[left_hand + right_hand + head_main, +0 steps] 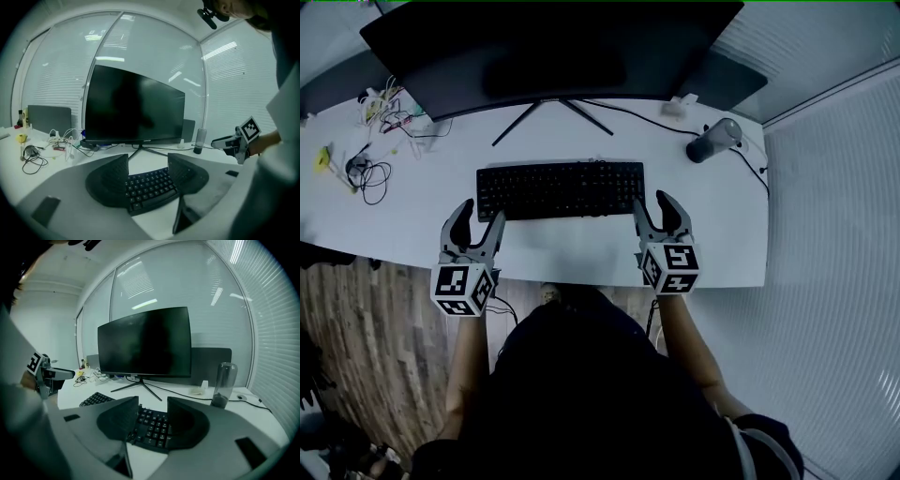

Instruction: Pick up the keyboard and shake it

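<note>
A black keyboard (561, 189) lies flat on the white desk (403, 220) in front of the monitor. In the head view my left gripper (481, 216) straddles its front left corner, jaws apart. My right gripper (653, 204) straddles the front right corner in the same way. In the left gripper view the keyboard (147, 187) shows through the gap of the left gripper (148, 159), and no pad presses on it. The right gripper view shows the keyboard (152, 426) between the spread jaws of the right gripper (153, 401), also untouched.
A large dark monitor (553, 47) on a thin V-shaped stand sits behind the keyboard. A dark cylindrical bottle (712, 141) lies at the back right with a cable. Tangled wires and small items (370, 169) crowd the back left. The desk's front edge runs just behind both grippers.
</note>
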`<act>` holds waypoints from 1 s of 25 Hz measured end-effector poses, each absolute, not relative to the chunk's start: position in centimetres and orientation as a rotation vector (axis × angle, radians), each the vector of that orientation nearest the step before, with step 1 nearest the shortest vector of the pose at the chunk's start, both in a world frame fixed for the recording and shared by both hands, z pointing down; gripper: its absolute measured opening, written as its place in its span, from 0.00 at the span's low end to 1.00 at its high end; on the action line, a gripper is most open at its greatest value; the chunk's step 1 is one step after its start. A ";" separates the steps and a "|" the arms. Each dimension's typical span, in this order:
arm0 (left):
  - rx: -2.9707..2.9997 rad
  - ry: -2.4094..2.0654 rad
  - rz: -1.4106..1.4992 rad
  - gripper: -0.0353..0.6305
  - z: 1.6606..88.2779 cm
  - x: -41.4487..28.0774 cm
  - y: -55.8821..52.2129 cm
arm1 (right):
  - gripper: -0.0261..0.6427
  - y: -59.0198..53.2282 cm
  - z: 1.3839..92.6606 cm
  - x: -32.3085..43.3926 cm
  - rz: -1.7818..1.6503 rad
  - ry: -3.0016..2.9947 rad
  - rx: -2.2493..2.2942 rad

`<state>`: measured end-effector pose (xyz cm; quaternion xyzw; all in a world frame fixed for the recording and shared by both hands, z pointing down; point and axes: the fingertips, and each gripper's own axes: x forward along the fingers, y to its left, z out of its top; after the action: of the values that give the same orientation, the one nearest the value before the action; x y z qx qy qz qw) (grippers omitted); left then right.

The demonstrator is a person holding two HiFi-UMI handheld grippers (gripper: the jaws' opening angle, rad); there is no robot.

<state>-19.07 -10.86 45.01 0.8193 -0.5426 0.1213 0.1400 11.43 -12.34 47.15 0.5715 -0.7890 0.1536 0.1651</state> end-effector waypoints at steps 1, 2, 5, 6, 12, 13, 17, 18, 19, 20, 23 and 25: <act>2.348 -1.568 0.360 0.42 45.6 -19.1 -11.3 | 0.31 -13.0 47.8 11.7 0.443 -2.245 1.609; 2.331 -1.566 0.369 0.42 46.2 -19.2 -11.8 | 0.31 -13.7 48.4 11.9 0.451 -2.242 1.588; 2.286 -1.540 0.378 0.45 48.1 -19.2 -12.8 | 0.32 -15.1 50.6 12.6 0.492 -2.226 1.521; 2.260 -1.533 0.385 0.47 48.8 -19.4 -13.1 | 0.33 -15.5 51.3 12.7 0.506 -2.219 1.501; 2.092 -1.514 0.448 0.55 53.3 -21.5 -14.6 | 0.40 -16.5 56.3 13.5 0.678 -2.155 1.345; 2.066 -1.508 0.470 0.56 54.1 -21.8 -14.8 | 0.42 -16.7 56.9 13.5 0.721 -2.156 1.329; 1.957 -1.434 0.526 0.59 57.6 -22.7 -15.2 | 0.47 -16.9 58.8 13.5 0.898 -2.151 1.288; 1.937 -1.408 0.534 0.60 58.4 -22.7 -15.3 | 0.48 -16.9 59.3 13.5 0.940 -2.143 1.278; 1.922 -1.385 0.544 0.60 59.0 -22.7 -15.6 | 0.49 -17.0 59.8 13.5 0.975 -2.133 1.269; 1.910 -1.368 0.558 0.60 59.6 -22.7 -15.9 | 0.50 -17.1 60.3 13.5 1.001 -2.120 1.262; 1.890 -1.331 0.608 0.61 60.9 -22.9 -16.7 | 0.51 -17.3 61.5 13.4 1.044 -2.074 1.253; 1.869 -1.310 0.649 0.62 61.7 -23.2 -17.0 | 0.51 -17.4 62.1 13.4 1.060 -2.045 1.259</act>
<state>-23.18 -17.04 61.66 0.7301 -0.5118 0.2534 0.3751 13.35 -17.37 62.11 0.4638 -0.7531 0.3904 0.2555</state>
